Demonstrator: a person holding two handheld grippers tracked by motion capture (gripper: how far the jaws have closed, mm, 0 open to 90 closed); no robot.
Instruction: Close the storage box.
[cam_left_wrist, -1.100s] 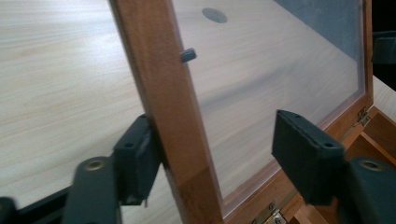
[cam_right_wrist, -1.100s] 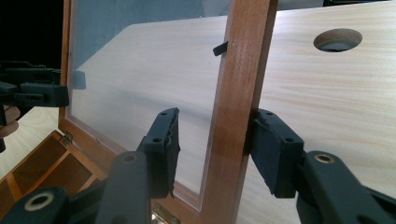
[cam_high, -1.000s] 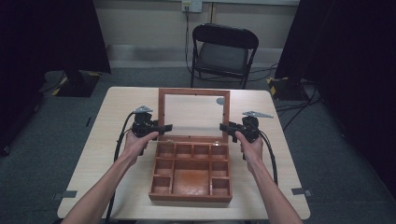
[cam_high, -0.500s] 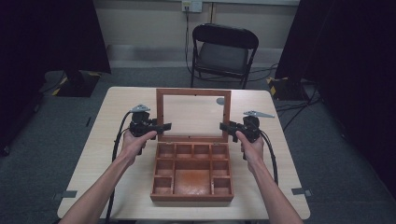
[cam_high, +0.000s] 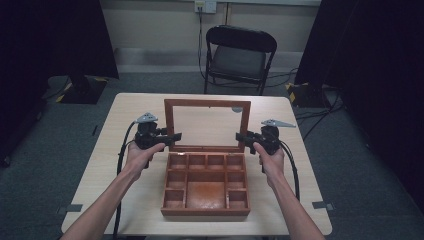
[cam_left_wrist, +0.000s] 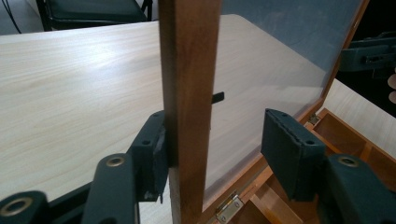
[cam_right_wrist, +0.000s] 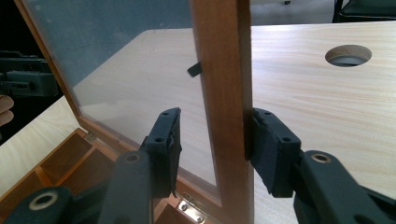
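Observation:
A wooden box (cam_high: 205, 212) with several compartments lies open on the table, its glass-paned lid (cam_high: 207, 103) standing upright at the back. My left gripper (cam_high: 176, 136) straddles the lid's left rail (cam_left_wrist: 189, 70). One pad (cam_left_wrist: 152, 154) touches the wood and the other (cam_left_wrist: 287, 144) stands well off it. These jaws have just been closing, with the rail between them. My right gripper (cam_high: 239, 136) straddles the right rail (cam_right_wrist: 219, 56). Its outer pad (cam_right_wrist: 268, 149) is against the wood, and the inner pad (cam_right_wrist: 168, 140) is a small gap away.
The light wooden table (cam_high: 125, 110) has a round cable hole (cam_right_wrist: 348, 55) behind the lid. A black folding chair (cam_high: 240, 55) stands beyond the far edge, with dark curtains at both sides. Brass hinges (cam_left_wrist: 229, 207) join the lid to the box.
The left hand has risen slightly beside the lid's left rail. The lid, the box and the right gripper look the same.

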